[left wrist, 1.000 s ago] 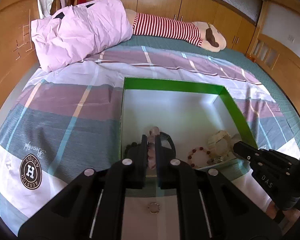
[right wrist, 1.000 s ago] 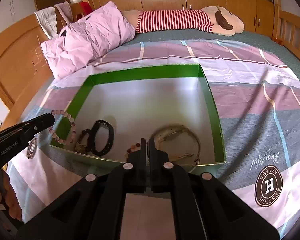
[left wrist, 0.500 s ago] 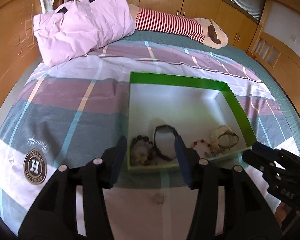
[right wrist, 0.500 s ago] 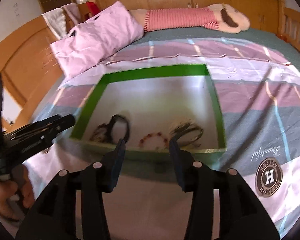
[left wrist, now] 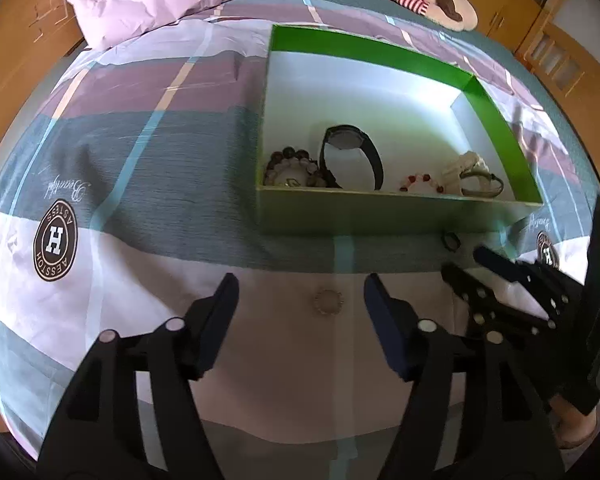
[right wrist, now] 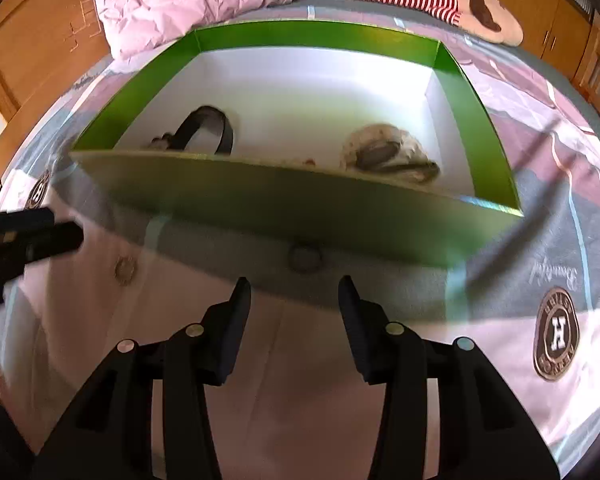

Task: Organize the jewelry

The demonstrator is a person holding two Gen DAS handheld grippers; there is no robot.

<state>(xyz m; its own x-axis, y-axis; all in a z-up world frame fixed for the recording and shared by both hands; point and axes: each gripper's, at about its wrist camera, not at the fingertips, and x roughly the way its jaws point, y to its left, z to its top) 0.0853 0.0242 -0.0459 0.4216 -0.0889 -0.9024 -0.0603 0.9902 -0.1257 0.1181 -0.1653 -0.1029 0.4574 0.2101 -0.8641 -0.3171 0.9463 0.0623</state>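
Jaws of the left gripper have just been opening and now stand wide apart, with nothing held. On the bed, just past the tips and between the two jaws, lies a small pale ring. It looks lined up for a grab, but the jaws do not touch it yet.

Jaws of the right gripper stand about half open and also hold nothing. A small dark ring lies on the bed a little way ahead of these tips, close to the near wall of the green box. The view is blurry, so I cannot tell more about it.

Farther out, inside the box, some things are already put away. A black watch and a dark bead bracelet sit near the box's left side. A red bead bracelet and a cream-coloured piece sit more to its right side.

So I think most of the job is done. Two rings are left on the bed, one in front of each gripper, and they need to go in the box.
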